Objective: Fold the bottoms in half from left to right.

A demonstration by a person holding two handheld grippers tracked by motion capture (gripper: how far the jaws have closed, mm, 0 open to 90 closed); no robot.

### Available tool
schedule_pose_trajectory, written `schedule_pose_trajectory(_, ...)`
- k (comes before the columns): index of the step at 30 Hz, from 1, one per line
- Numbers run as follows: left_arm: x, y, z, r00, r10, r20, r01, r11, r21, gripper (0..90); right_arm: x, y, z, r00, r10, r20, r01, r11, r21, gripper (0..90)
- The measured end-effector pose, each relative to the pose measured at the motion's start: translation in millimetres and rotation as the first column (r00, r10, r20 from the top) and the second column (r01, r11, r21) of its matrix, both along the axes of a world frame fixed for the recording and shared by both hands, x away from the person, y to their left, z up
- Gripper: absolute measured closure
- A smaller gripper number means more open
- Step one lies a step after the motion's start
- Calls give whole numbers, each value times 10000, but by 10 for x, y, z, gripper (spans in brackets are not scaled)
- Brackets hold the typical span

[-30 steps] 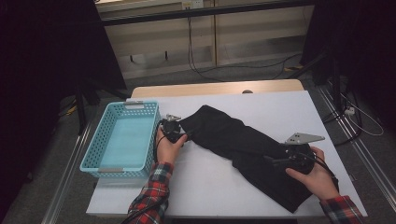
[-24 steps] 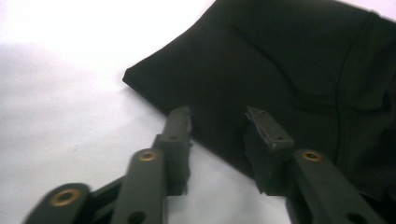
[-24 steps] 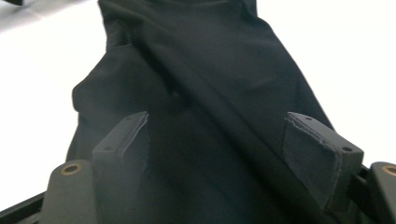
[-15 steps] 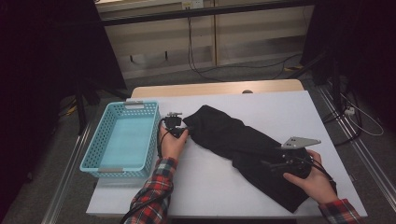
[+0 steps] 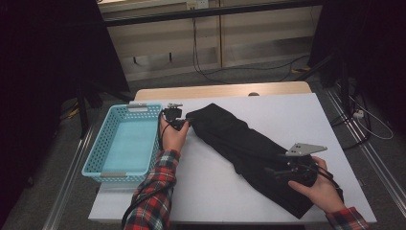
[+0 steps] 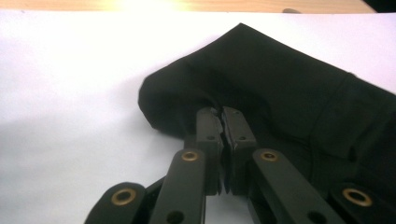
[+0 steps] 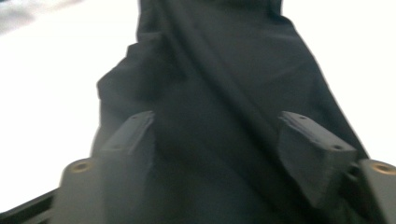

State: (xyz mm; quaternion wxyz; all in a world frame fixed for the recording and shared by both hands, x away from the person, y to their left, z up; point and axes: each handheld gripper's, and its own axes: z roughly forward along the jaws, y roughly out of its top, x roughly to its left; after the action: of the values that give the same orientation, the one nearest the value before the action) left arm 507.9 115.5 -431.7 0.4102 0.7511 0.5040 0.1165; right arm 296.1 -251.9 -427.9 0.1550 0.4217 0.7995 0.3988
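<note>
left gripper view: left gripper (image 6: pixel 221 122) clenched on the black cloth (image 6: pixel 289 88) edge at its tips
right gripper (image 7: pixel 217 154): jaws apart, just been closing, cloth between them

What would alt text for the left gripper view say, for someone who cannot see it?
Seen from close behind, the left gripper's two black jaws are pinched shut on the folded edge of a black cloth garment. The garment lies on a white table, spreading away to the right.
</note>
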Motion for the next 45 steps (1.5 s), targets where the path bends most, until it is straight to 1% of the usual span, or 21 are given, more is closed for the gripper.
schedule_pose_trajectory(5, 18, -46, 39, 9999, -35, 154, 35, 10000, 44, 870, -56, 200, -22, 9963, 824, -227, -817, 9962, 306, 523)
schedule_pose_trajectory(8, 25, -45, 32, 10000, -33, 73, 32, 9999, 126, 871, -82, 324, -65, 9897, 1376, -399, -1367, 9903, 232, 584)
schedule_pose_trajectory(9, 26, -39, 29, 10000, -3, 47, 2, 9999, 103, 870, -99, 390, -99, 9848, 1655, -535, -1655, 9862, 51, 599)
schedule_pose_trajectory(11, 22, -32, 21, 10000, 2, -10, -2, 10000, 96, 870, -103, 414, -119, 9816, 1810, -602, -1811, 9835, 35, 599)
schedule_pose_trajectory(12, 18, -28, 19, 10000, -11, -13, 11, 9999, 114, 870, -114, 459, -154, 9767, 2022, -715, -2037, 9789, -144, 561)
schedule_pose_trajectory(13, 16, -24, 17, 10000, -9, -36, 9, 9999, 103, 870, -114, 459, -154, 9767, 2022, -715, -2037, 9789, -144, 561)
schedule_pose_trajectory(14, 14, -19, 13, 10000, 6, -49, -6, 10000, 70, 870, -119, 480, -174, 9746, 2095, -789, -2117, 9771, -204, 528)
schedule_pose_trajectory(16, 11, -10, 9, 9999, 34, -105, -35, 10000, -49, 870, -126, 521, -216, 9734, 2152, -785, -2203, 9735, -621, 528)
schedule_pose_trajectory(17, 10, -7, 6, 9999, 50, -128, -51, 10000, -81, 870, -131, 538, -225, 9728, 2241, -581, -2283, 9702, -806, 549)
schedule_pose_trajectory(19, 11, 3, 8, 9998, 87, -161, -88, 9999, -80, 870, -143, 562, -216, 9721, 2316, -379, -2346, 9642, -1239, 648)
schedule_pose_trajectory(20, 13, 9, 11, 9998, 95, -156, -96, 9999, -84, 870, -159, 563, -212, 9685, 2474, -292, -2490, 9591, -1349, 843)
schedule_pose_trajectory(23, 20, 32, 32, 9997, 153, -191, -155, 9998, -102, 871, -173, 544, -196, 9670, 2515, -417, -2548, 9585, -1279, 864)
schedule_pose_trajectory(25, 24, 52, 48, 9995, 178, -272, -181, 9998, -112, 872, -218, 498, -175, 9591, 2757, -637, -2815, 9526, -1154, 868)
schedule_pose_trajectory(29, 11, 79, 39, 9987, 260, -428, -263, 9996, -54, 873, -272, 444, -170, 9569, 2821, -693, -2878, 9530, -949, 868)
schedule_pose_trajectory(32, -10, 87, 0, 9983, 363, -459, -361, 9993, 55, 874, -301, 486, -147, 9464, 3142, -751, -3194, 9449, -718, 869)
schedule_pose_trajectory(35, -42, 99, -24, 9979, 378, -531, -375, 9993, 53, 872, -344, 581, -141, 9283, 3603, -916, -3671, 9274, -716, 868)
schedule_pose_trajectory(37, -68, 105, -35, 9978, 345, -573, -347, 9994, -15, 870, -347, 588, -152, 9268, 3629, -964, -3702, 9260, -736, 861)
schedule_pose_trajectory(39, -92, 109, -37, 9982, 150, -586, -150, 9999, 8, 858, -326, 572, -170, 9311, 3524, -947, -3585, 9318, -572, 781)
schedule_pose_trajectory(41, -131, 113, -27, 9993, 185, -310, -181, 9998, 131, 792, -301, 552, -158, 9383, 3332, -923, -3370, 9411, -286, 647)
schedule_pose_trajectory(44, -221, 85, 4, 9994, -349, 0, 349, 9993, 104, 634, -254, 491, -74, 9590, 2787, -511, -2789, 9603, 45, 528)
schedule_pose_trajectory(45, -245, 72, 9, 9986, -512, 148, 509, 9986, 164, 522, -214, 429, -35, 9722, 2332, -217, -2334, 9724, -63, 494)
